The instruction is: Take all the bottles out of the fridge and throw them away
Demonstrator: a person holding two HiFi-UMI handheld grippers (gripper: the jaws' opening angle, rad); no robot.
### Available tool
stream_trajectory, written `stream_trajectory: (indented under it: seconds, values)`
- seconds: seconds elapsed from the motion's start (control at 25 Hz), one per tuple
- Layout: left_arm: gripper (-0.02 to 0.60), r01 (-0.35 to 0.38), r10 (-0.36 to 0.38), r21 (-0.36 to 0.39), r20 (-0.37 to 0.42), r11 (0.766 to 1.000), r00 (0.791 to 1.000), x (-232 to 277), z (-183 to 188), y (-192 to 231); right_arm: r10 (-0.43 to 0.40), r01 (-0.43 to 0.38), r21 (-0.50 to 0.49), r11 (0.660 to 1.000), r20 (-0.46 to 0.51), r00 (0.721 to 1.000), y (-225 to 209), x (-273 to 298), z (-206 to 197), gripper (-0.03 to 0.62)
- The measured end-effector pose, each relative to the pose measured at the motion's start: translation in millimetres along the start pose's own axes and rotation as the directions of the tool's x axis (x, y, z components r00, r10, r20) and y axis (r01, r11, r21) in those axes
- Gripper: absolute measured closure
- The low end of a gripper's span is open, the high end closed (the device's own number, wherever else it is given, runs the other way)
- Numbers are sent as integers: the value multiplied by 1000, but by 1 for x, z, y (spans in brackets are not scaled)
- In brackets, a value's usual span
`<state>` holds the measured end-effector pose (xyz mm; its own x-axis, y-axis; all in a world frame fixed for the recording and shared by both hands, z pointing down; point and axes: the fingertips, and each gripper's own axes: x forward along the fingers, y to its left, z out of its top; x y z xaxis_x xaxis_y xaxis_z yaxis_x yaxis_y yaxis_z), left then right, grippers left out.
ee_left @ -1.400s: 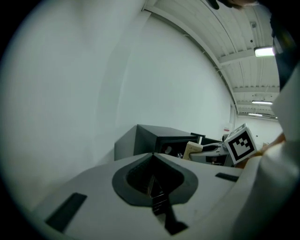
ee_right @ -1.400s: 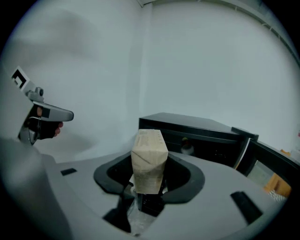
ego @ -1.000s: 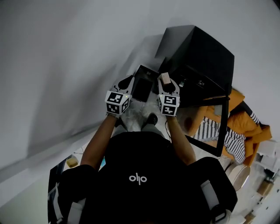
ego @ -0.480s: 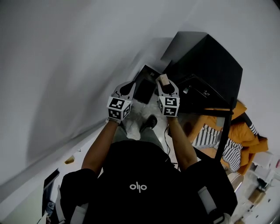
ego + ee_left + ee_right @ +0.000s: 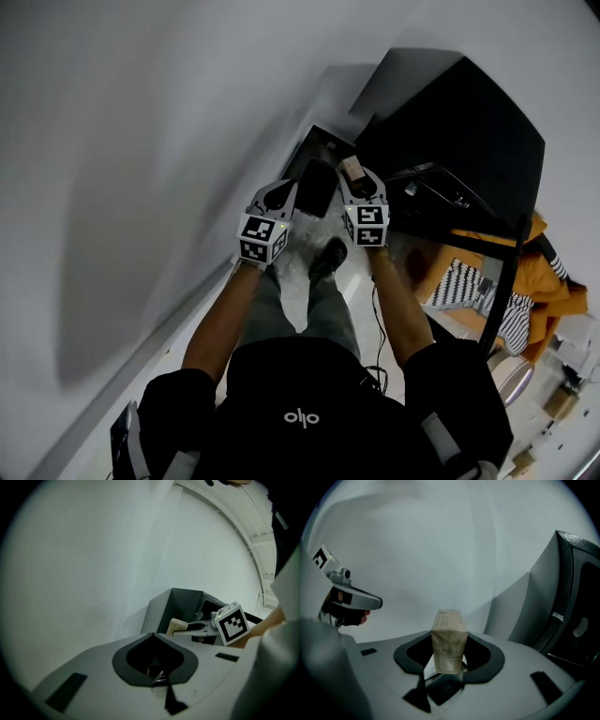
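Note:
My right gripper (image 5: 353, 174) is shut on a small beige carton (image 5: 352, 167), which stands upright between its pads (image 5: 449, 625). The left gripper (image 5: 285, 186) is shut with nothing in it, its tips meeting (image 5: 152, 633). Both grippers hang side by side over the floor, just short of a black bin (image 5: 317, 187) that stands against the white wall. The black fridge (image 5: 459, 122) is to the right of the bin. From the left gripper view I see the right gripper (image 5: 190, 627) with the carton (image 5: 177, 625) in front of the fridge (image 5: 171, 609).
A white wall (image 5: 141, 141) fills the left side. The person's shoe (image 5: 328, 255) is on the pale floor below the grippers. A dark door frame (image 5: 506, 281) and orange and striped cloth (image 5: 539, 281) lie to the right. The fridge's side (image 5: 576, 597) is close on my right.
Both grippers have sunk lower and closer to the black bin. The right gripper still holds the carton, and the left one stays shut and empty.

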<state>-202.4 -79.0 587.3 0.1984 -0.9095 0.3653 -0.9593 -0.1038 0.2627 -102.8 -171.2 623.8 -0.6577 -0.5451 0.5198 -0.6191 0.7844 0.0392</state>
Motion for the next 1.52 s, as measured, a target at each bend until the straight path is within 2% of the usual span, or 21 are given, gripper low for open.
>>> stream_trajectory:
  seconds: [0.4,0.64,0.88,1.04,1.2,1.28,1.52]
  values:
    - [581,29,-29,-13,-27,999,999,36,-41,11,25,-21,40,999,-82,996,-2,53,-76,407]
    - [581,30,-32,-33,-61,999,998,70,-95,34,52,-40,78,996,-151,987,7,109,-152,405]
    - [581,28,-33,-46,-106,999,994,98,-155,53,80,-62,87,994,-235,969,22,160,-239,405]
    - [581,20,-28,-62,-129,998,991,106,-183,59,98,-74,93,993,-282,955,25,184,-281,405]
    - [581,9,-21,-74,-150,997,988,106,-198,61,118,-89,108,990,-299,947,29,194,-293,398]
    - [581,6,-19,-81,-155,997,988,106,-198,59,118,-86,118,989,-299,947,29,193,-291,358]
    - [581,23,-33,-77,-131,997,991,101,-166,42,99,-62,144,988,-266,959,21,160,-260,342]
